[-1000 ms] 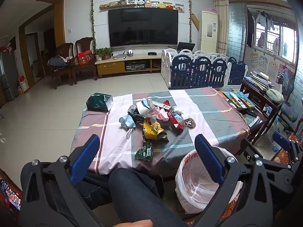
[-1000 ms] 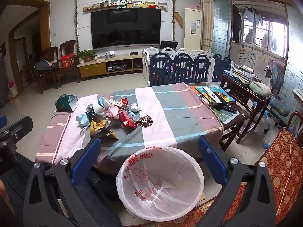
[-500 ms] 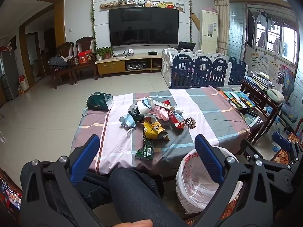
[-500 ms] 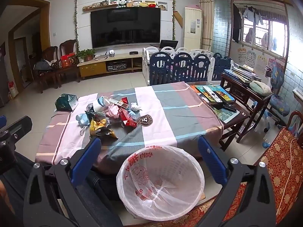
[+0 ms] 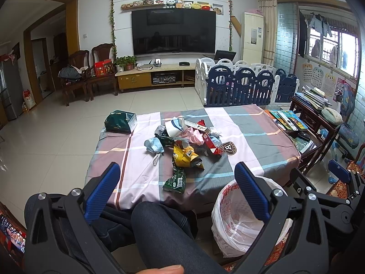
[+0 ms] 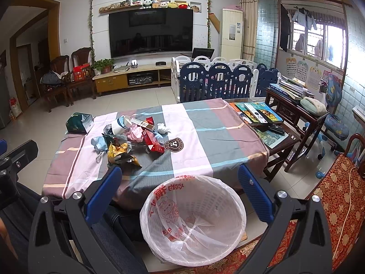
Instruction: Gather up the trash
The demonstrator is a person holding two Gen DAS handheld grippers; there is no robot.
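A heap of trash (image 5: 182, 141) lies mid-table: a yellow snack bag (image 5: 183, 156), a green wrapper (image 5: 175, 180), a blue face mask (image 5: 154, 146), a red carton (image 5: 211, 145), pink paper and a white cup. The heap of trash (image 6: 130, 137) also shows in the right wrist view. A white bin (image 6: 194, 219) lined with a printed plastic bag stands on the floor at the table's near edge. My left gripper (image 5: 176, 194) hangs open above a person's knee (image 5: 159, 228), short of the table. My right gripper (image 6: 179, 191) is open over the bin, holding nothing.
A striped cloth covers the table (image 6: 205, 137). A dark green pouch (image 5: 120, 121) lies at its far left corner. Books and remotes (image 6: 257, 113) rest on a glass side table to the right. A patterned red seat (image 6: 337, 196) is near right; a playpen fence (image 6: 216, 82) stands behind.
Both views have crept slightly nearer the table. Nothing was picked up or let go, and both grippers stay open.
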